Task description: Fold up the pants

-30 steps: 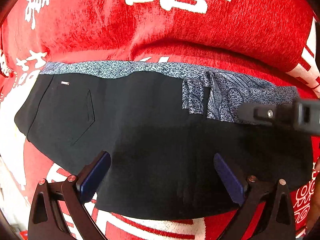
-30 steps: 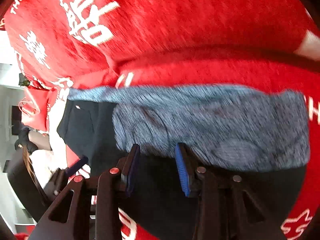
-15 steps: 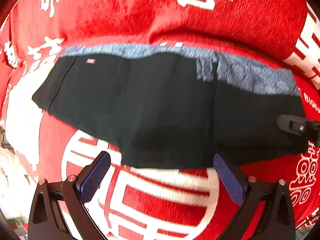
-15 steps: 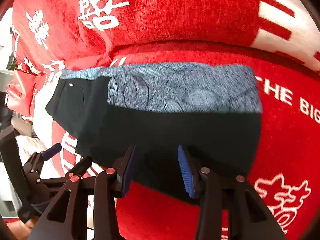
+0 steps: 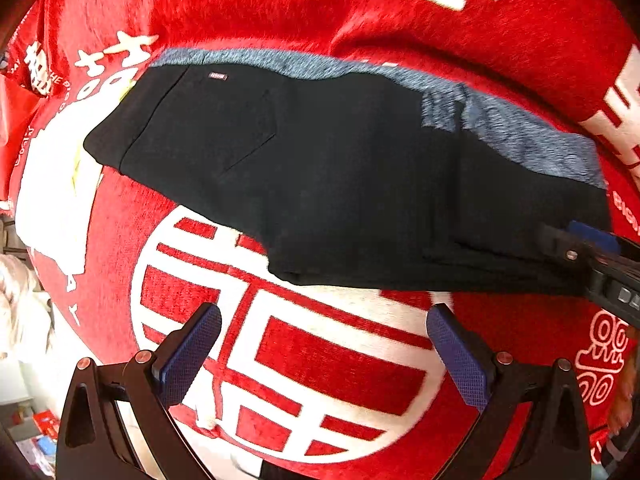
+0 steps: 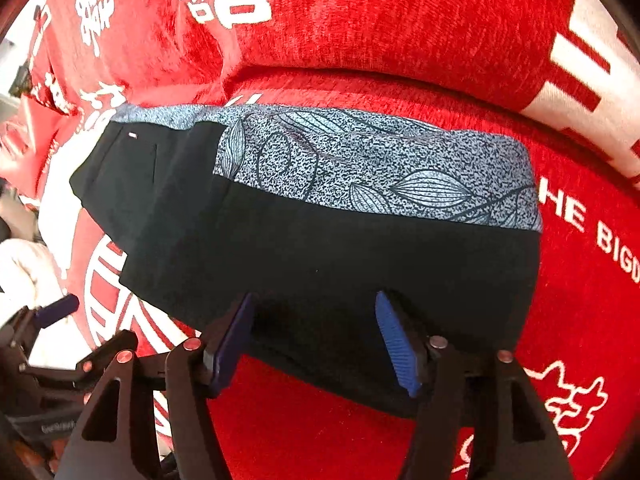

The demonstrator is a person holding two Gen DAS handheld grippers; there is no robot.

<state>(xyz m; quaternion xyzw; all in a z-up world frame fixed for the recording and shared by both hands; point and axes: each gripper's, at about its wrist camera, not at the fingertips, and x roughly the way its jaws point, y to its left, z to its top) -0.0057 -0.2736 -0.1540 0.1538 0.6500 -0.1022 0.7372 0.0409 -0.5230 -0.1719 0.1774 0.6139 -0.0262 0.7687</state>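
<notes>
Both grippers pulled back off the pants [image 5: 340,184], right gripper [image 6: 316,336] jaws just been opening, nothing clamped between them. Left gripper [image 5: 324,352] gapes wide over bare red blanket [image 5: 400,20], pants lying folded flat just beyond its tips. Right one hovers over the pants' near edge, black fabric below, patterned panel [image 6: 380,168] farther out.

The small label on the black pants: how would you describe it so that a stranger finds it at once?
Start from the red blanket with white characters and find the folded black pants lying on it. On their left part, just under the blue-grey patterned band, sits the small rectangular label, above a stitched back pocket. It is the only pale mark on the black cloth.
</notes>
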